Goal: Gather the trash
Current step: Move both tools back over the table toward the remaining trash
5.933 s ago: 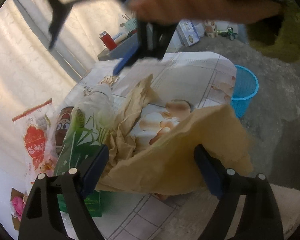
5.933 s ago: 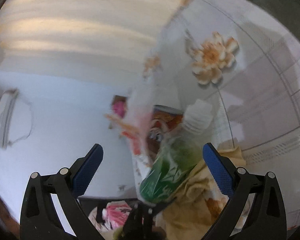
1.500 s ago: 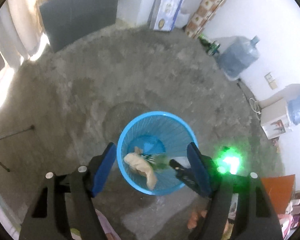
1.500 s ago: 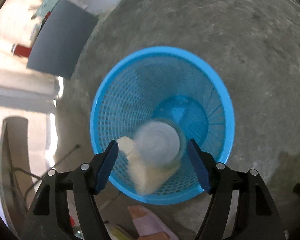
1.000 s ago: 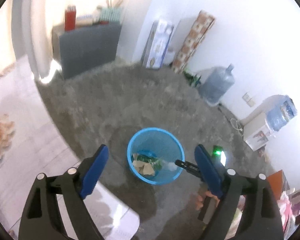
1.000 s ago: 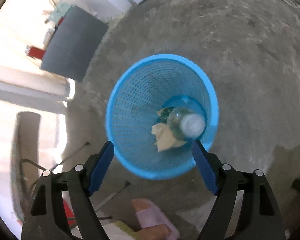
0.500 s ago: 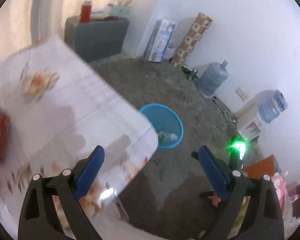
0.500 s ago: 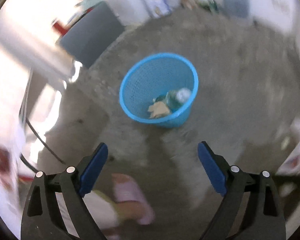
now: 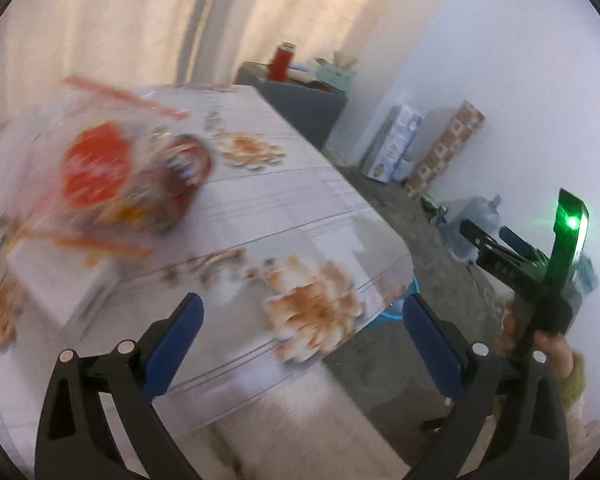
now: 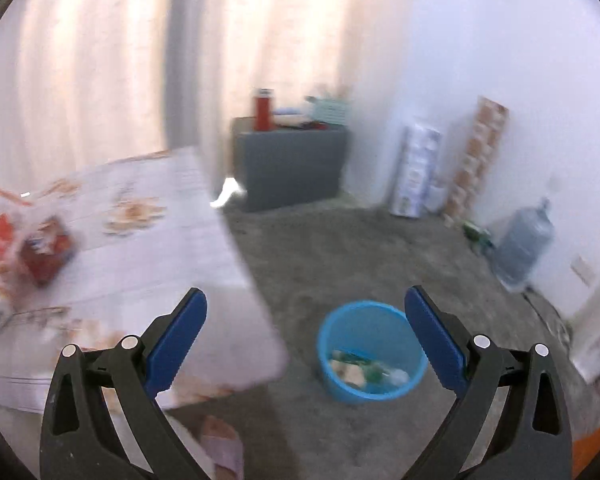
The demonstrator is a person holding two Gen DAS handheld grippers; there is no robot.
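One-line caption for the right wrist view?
Open right gripper above blue basket holding discarded trash, beside floral-clothed table.

No legible text in either view, printing on the red snack bag (image 9: 96, 168) on the table blurred beyond reading, markings on the white box (image 10: 416, 172) by the far wall unreadable

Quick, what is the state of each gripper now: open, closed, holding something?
Left gripper: open, holding nothing, above the table.
Right gripper: open, holding nothing, pointing toward the blue basket on the floor.
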